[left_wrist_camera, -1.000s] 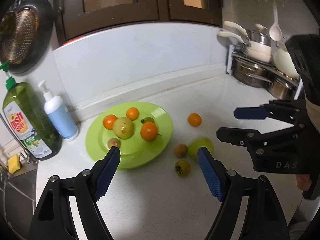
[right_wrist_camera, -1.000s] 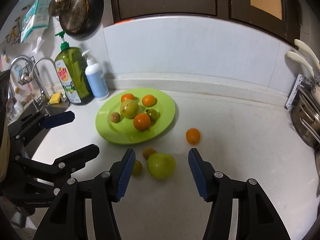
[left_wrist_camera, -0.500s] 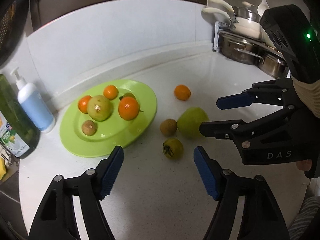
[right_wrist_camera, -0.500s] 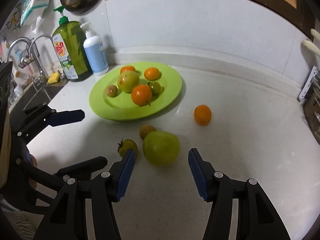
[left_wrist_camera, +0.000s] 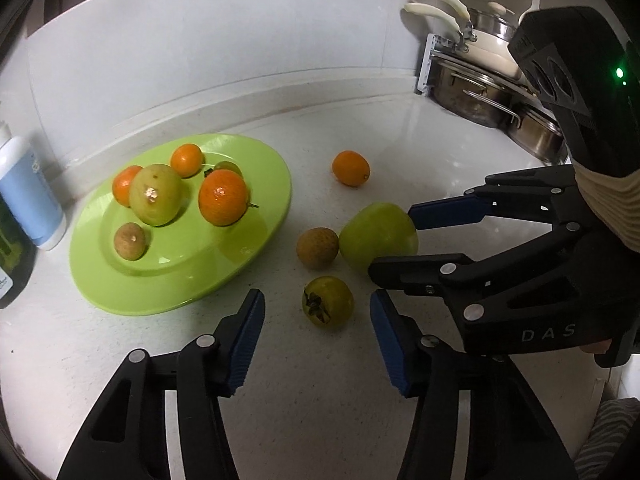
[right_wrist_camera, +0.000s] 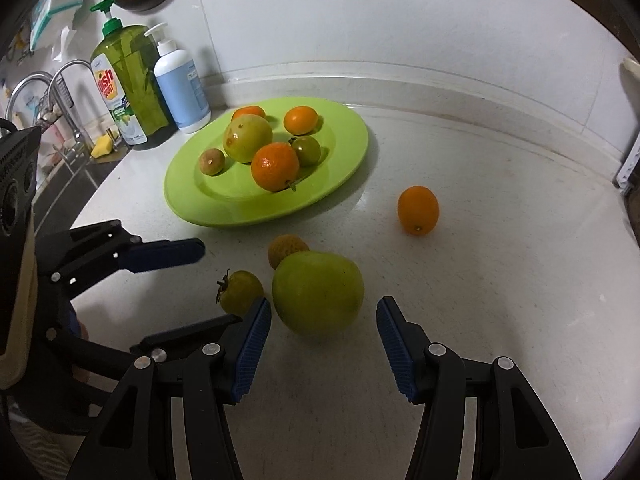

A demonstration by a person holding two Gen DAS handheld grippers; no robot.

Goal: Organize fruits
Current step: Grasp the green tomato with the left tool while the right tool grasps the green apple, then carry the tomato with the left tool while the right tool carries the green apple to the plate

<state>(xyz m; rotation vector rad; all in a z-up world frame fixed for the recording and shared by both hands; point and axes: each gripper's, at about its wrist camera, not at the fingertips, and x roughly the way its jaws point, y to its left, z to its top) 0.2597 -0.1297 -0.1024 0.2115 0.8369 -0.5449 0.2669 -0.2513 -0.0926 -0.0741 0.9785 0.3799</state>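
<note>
Both of your grippers are spread wide and hold nothing as they hover low over a white kitchen counter (right_wrist_camera: 500, 240). Your right gripper (right_wrist_camera: 324, 338) frames a large green apple (right_wrist_camera: 318, 292), with one blue pad to each side of the fruit but neither touching it, so this looks like the approach step of a pick. Your left gripper (left_wrist_camera: 316, 340) is lined up on a small greenish persimmon (left_wrist_camera: 328, 300), which lies just ahead of its fingertips and near the apple. A brown, rough-skinned fruit, perhaps a longan (left_wrist_camera: 317, 248), sits touching or almost touching the apple on its far side, and one small orange kumquat (right_wrist_camera: 418, 210) lies well apart toward the right. Behind them is a lime-green plate (right_wrist_camera: 344, 168) already carrying six fruits: three orange citrus, a yellow-green apple, a small green fruit and a brown one. Four fruits therefore remain loose on the counter, so the sorting seems a little over half done. The next move likely calls for you to ease the right gripper forward until the pads reach the apple's widest part, then close gently, taking care not to nudge the brown fruit or the persimmon, both of which could roll. Your two tools sit close together, so mind the gap between them.
</note>
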